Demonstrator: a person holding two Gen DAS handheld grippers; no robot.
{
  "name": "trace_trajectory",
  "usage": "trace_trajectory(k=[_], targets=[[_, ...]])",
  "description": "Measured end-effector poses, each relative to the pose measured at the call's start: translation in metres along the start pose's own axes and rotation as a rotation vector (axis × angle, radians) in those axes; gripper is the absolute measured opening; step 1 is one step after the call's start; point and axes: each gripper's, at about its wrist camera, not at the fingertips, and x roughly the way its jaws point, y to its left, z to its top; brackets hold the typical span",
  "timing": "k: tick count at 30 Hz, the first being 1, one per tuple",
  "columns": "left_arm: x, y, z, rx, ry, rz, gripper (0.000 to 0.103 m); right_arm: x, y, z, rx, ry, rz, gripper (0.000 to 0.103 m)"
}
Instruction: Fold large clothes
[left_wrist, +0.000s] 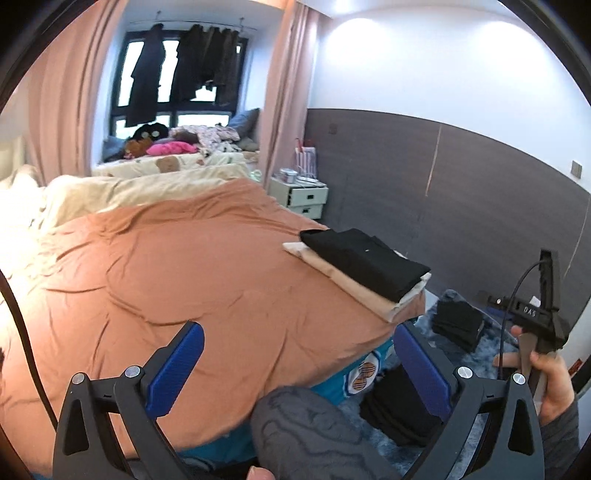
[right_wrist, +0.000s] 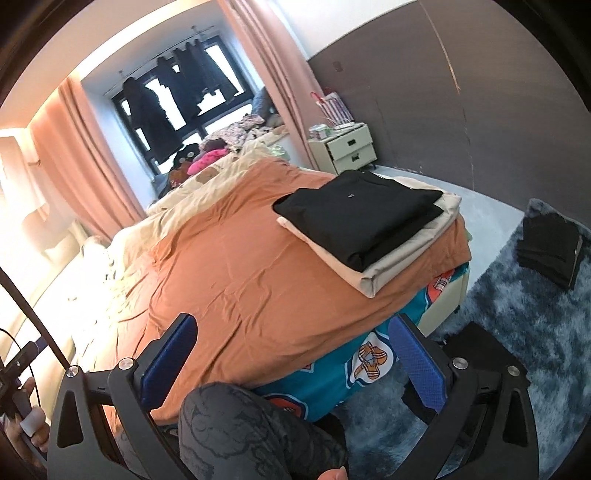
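A folded black garment (left_wrist: 362, 262) (right_wrist: 358, 218) lies on top of a folded beige one (left_wrist: 373, 299) (right_wrist: 369, 266), at the near right corner of the bed. The orange bed cover (left_wrist: 166, 266) (right_wrist: 236, 266) is spread out, wrinkled, with nothing else on it. My left gripper (left_wrist: 299, 354) hangs over the bed's near edge with its blue pads (left_wrist: 177, 369) wide apart and nothing between them. My right gripper (right_wrist: 295, 350) is also open and empty, short of the stack and to its lower left.
Two piles of dark clothes (right_wrist: 550, 243) (right_wrist: 480, 354) sit on a shaggy blue-grey rug (right_wrist: 535, 332) right of the bed. A person's knee (left_wrist: 303, 424) (right_wrist: 240, 424) rests against the bed's edge. A white nightstand (left_wrist: 303, 195) stands by the grey wall; pillows and clutter lie beyond.
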Motion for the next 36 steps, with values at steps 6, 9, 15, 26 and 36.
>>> trace_trajectory(k=[6, 9, 15, 26, 36], targets=[[-0.027, 0.017, -0.027, -0.031, -0.018, 0.072, 0.103, -0.003, 0.024, -0.016, -0.093, -0.006, 0.006, 0.103], [-0.042, 0.028, -0.041, -0.066, -0.035, 0.093, 0.103, -0.003, 0.035, -0.023, -0.119, -0.003, 0.007, 0.103], [-0.066, 0.04, -0.062, -0.086, -0.059, 0.164, 0.103, -0.004, 0.054, -0.041, -0.149, 0.01, 0.03, 0.103], [-0.092, 0.054, -0.093, -0.133, -0.111, 0.232, 0.103, -0.006, 0.075, -0.072, -0.183, -0.007, 0.016, 0.103], [-0.093, 0.041, -0.098, -0.11, -0.132, 0.23, 0.103, -0.009, 0.072, -0.08, -0.18, -0.032, 0.031, 0.103]])
